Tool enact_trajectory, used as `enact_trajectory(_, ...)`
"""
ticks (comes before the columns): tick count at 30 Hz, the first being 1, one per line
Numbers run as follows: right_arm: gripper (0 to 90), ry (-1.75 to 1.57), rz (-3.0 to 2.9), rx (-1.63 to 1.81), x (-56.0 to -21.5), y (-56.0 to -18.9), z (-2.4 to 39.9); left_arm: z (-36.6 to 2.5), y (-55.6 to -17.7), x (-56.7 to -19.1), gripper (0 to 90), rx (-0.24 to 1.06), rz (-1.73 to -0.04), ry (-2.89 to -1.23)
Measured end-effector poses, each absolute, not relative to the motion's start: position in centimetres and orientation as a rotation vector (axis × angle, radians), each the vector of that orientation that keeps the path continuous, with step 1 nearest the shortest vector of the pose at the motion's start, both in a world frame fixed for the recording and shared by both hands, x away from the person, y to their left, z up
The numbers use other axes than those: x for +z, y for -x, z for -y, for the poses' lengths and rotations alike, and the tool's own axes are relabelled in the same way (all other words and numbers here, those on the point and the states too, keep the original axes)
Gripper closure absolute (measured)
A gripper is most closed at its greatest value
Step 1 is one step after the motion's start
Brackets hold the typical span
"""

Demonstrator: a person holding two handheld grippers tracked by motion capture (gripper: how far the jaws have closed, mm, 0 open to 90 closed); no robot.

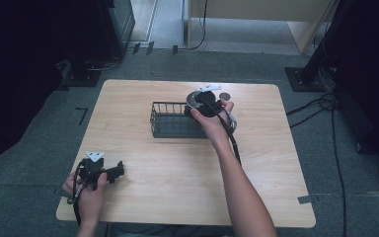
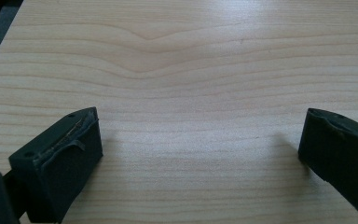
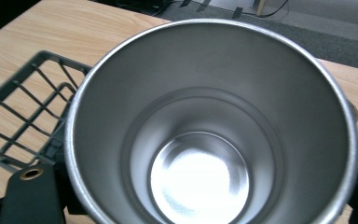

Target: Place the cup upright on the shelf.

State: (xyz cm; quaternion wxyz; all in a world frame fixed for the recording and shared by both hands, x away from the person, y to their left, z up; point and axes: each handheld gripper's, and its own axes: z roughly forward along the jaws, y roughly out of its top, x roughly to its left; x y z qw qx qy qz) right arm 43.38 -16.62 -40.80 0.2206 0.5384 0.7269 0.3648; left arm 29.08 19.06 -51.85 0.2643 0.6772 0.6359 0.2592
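A pale wooden counter (image 1: 177, 173) carries a dark wire basket (image 1: 173, 120) near its middle. The right hand (image 1: 212, 118) reaches forward over the counter and holds the right tool (image 1: 203, 101) at the basket's far right corner. In the right gripper view, a shiny metal cup (image 3: 212, 126) stands upright between the jaws, its open mouth facing the camera and its inside empty. The jaws sit at the cup's lower left and lower right edges, so the right tool is grasping the cup. The basket's wire wall (image 3: 23, 107) lies just to the left of the cup in that view; whether the cup is above the basket's edge or just beside it I cannot tell, nor whether it touches the counter.

The left hand (image 1: 86, 190) rests at the near left part of the counter, holding the left tool (image 1: 109, 173) well apart from the basket. In the left gripper view, its two black jaws stand wide apart over bare wood (image 2: 191, 93), released, with nothing between them.
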Motion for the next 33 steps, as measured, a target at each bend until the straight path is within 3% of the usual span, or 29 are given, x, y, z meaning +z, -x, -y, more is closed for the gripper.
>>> enact_trajectory(24,16.3,-1.556,-2.054,0.939,-43.8,-43.3,16.6,-19.1,-29.1,-51.9,0.0,0.701,-1.719,-1.83)
enact_trajectory(27,9.6,-1.548,-2.04,0.954,-43.4,-43.0,16.8,-19.1,-29.1,-51.9,0.0,0.7,-1.719,-1.83)
enact_trajectory(29,0.0,-1.557,-2.036,0.988,-43.0,-42.9,17.0,-19.1,-29.1,-51.9,0.0,0.701,-1.719,-1.83)
enact_trajectory(33,0.0,-1.552,-2.015,1.05,-41.8,-42.3,17.3,-19.1,-29.1,-51.9,0.0,0.7,-1.719,-1.83)
